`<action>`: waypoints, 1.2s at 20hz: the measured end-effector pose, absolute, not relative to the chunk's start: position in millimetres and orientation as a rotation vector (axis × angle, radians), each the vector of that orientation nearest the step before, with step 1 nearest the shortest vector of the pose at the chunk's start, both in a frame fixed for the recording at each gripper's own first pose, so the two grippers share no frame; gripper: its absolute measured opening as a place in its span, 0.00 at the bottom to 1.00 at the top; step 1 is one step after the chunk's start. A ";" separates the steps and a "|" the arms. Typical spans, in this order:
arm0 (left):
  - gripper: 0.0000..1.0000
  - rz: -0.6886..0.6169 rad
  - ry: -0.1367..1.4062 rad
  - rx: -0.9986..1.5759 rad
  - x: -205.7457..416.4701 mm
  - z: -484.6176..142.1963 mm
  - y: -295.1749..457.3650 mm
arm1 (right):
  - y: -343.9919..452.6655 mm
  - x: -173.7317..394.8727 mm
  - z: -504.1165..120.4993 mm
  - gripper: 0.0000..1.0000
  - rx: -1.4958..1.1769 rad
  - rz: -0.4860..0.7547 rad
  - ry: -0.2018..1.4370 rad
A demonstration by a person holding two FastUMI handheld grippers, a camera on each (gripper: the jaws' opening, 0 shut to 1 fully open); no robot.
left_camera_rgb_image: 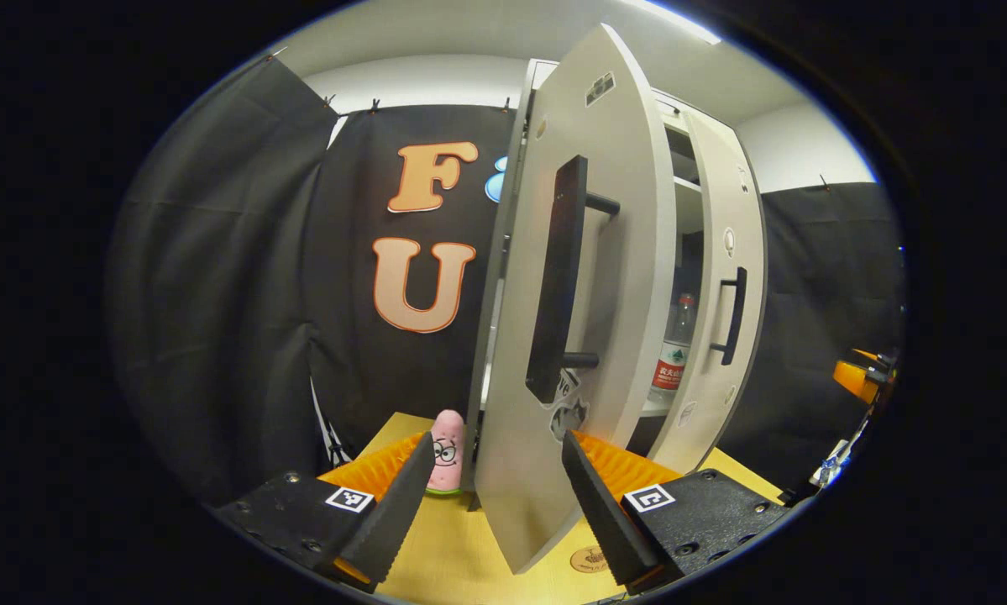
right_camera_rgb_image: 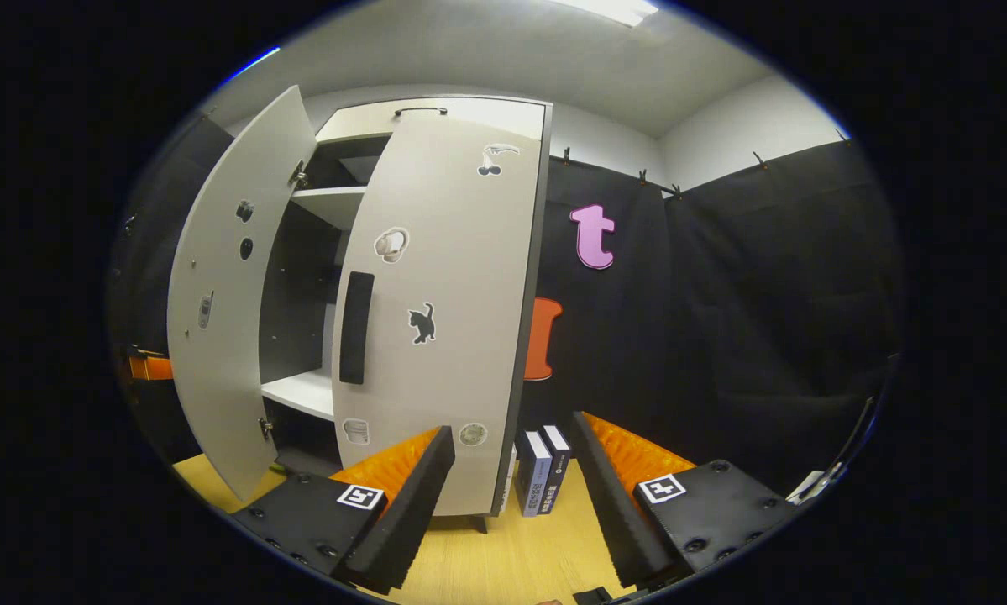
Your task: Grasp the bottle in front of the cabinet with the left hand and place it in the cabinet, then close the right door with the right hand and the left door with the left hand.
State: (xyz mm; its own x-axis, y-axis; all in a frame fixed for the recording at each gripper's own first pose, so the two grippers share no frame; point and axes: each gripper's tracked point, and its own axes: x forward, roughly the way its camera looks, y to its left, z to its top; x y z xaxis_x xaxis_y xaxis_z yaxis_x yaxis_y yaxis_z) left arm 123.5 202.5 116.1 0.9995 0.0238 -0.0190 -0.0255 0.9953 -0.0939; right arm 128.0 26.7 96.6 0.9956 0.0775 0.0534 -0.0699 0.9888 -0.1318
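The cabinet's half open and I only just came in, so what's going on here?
The bottle already stands on a shelf inside the cabinet. The right door looks nearly shut, while the left door still swings wide. The left claw is open with that door's lower edge between its fingers. The right claw hangs open, holding nothing.

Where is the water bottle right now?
The bottle is standing on a shelf inside the cabinet. In the left gripper view you see it right of centre, in the gap between the left door and the right door.
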 end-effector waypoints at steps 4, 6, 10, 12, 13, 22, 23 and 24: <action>0.90 0.014 0.024 -0.112 130.2 113.4 186.3 | 4.0 122.4 106.5 0.94 -0.140 0.069 -0.059; 0.93 0.020 0.024 -0.115 131.6 113.4 181.9 | -5.7 122.0 107.6 0.94 -0.128 0.069 -0.048; 0.94 0.044 0.011 -0.087 132.4 116.0 177.0 | -20.9 123.6 108.0 0.94 -0.121 0.075 -0.042; 0.94 0.056 0.012 -0.086 133.8 114.4 177.3 | -33.5 123.4 115.9 0.94 -0.124 0.047 -0.076; 0.90 0.064 0.012 -0.094 132.4 112.8 176.0 | -38.7 122.9 120.8 0.94 -0.129 0.037 -0.096; 0.90 0.098 0.017 -0.118 145.5 109.0 159.1 | -50.7 121.4 122.7 0.87 -0.143 0.074 -0.117; 0.93 0.103 0.017 -0.118 149.1 108.3 156.6 | -54.5 120.7 122.1 0.87 -0.147 0.072 -0.118; 0.93 0.108 0.017 -0.119 154.5 107.8 154.6 | -60.1 119.6 123.0 0.94 -0.150 0.066 -0.120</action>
State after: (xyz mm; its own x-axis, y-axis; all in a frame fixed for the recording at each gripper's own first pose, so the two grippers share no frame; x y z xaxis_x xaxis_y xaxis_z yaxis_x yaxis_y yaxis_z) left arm 154.5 154.6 107.8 0.9941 0.1063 -0.0237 -0.1084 0.9871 -0.1178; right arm 119.6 -60.1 123.0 0.9906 0.0743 0.1145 -0.0563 0.9867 -0.1526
